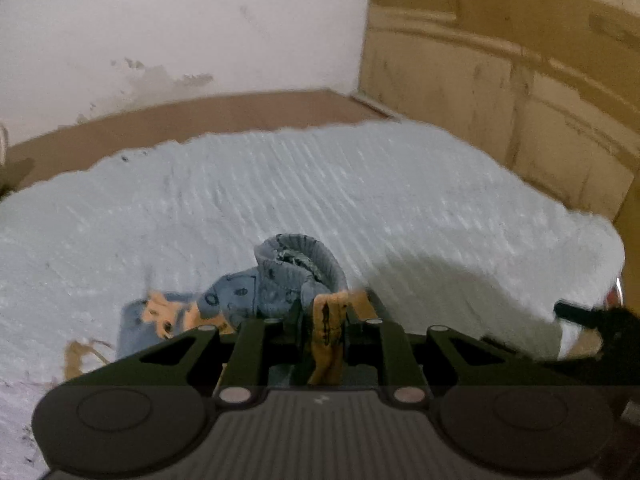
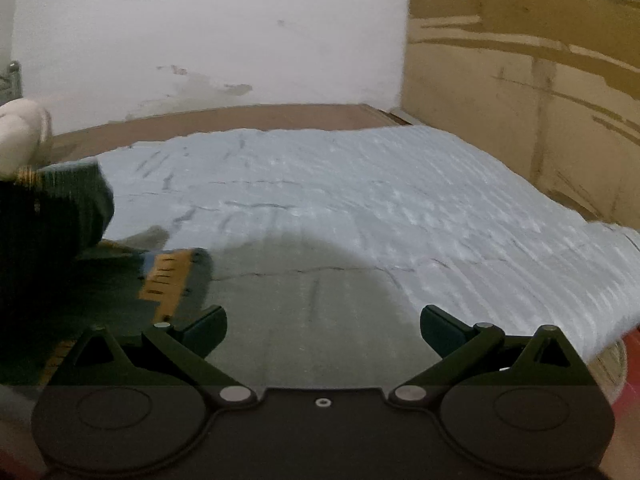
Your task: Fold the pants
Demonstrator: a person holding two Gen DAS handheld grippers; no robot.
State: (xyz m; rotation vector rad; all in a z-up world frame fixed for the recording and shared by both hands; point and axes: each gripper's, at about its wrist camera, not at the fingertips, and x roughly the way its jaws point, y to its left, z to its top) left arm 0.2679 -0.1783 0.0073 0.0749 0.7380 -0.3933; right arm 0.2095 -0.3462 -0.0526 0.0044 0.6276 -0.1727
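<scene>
Small pants bunched up on a pale blue mat, pinched by the left gripper.

In the left wrist view the grey-blue pants with orange patches lie crumpled in the lower middle of the frame, and the left gripper's fingers are nearly together, clamped on an orange fold of the cloth that runs back between them. In the right wrist view the same pants show at the lower left, dark and blurred, while the right gripper has its fingers spread wide with nothing between them, over the shadowed mat. A white wall and brown cardboard stand behind.
</scene>
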